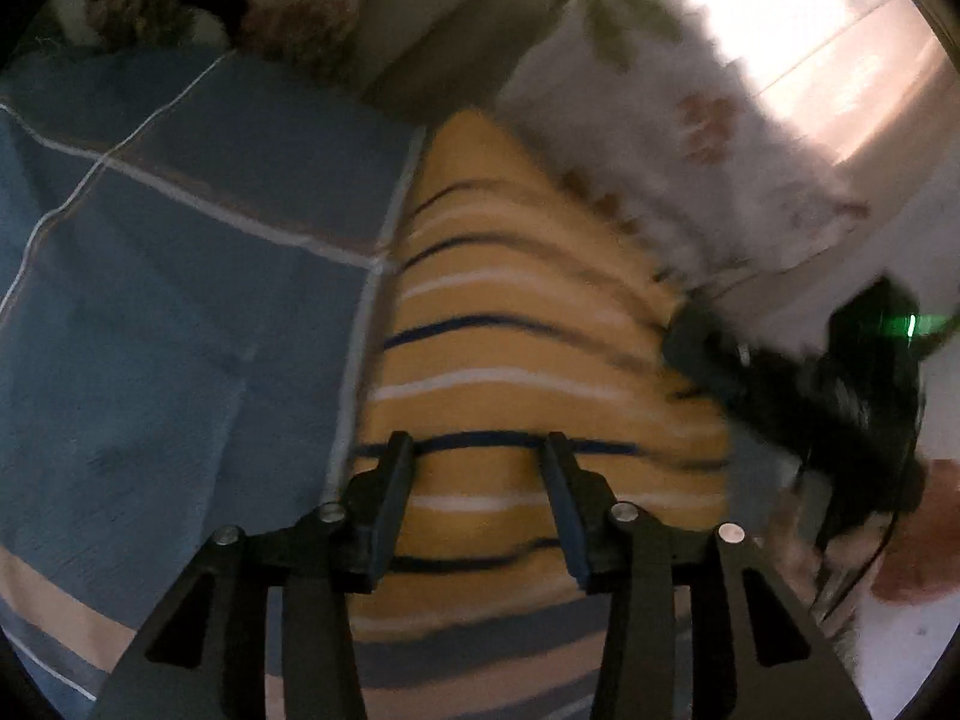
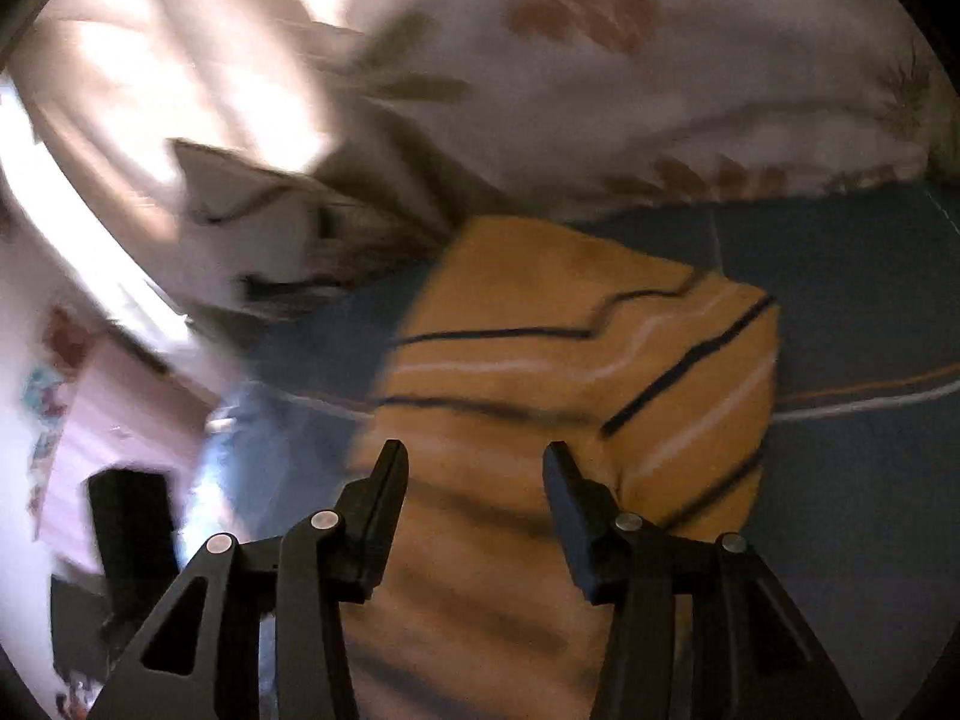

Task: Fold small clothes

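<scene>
A small yellow garment (image 1: 528, 360) with navy and white stripes lies on the blue bedsheet (image 1: 180, 252). My left gripper (image 1: 478, 447) hovers over its near end, jaws open, with nothing pinched between the fingers. At the right edge of the left wrist view, the other gripper's black body (image 1: 840, 396) with a green light is blurred beside the garment. In the right wrist view the garment (image 2: 540, 372) shows a flap folded over on its right side, its stripes running diagonally. My right gripper (image 2: 474, 453) stands open above the cloth, holding nothing.
A white floral quilt (image 2: 600, 78) is bunched along the far side of the sheet (image 2: 840, 300), close to the garment. Pillows (image 1: 288, 18) lie at the back. A bright floor (image 1: 810, 30) lies beyond the bed's edge. A dark boxy object (image 2: 129, 528) stands low at the left.
</scene>
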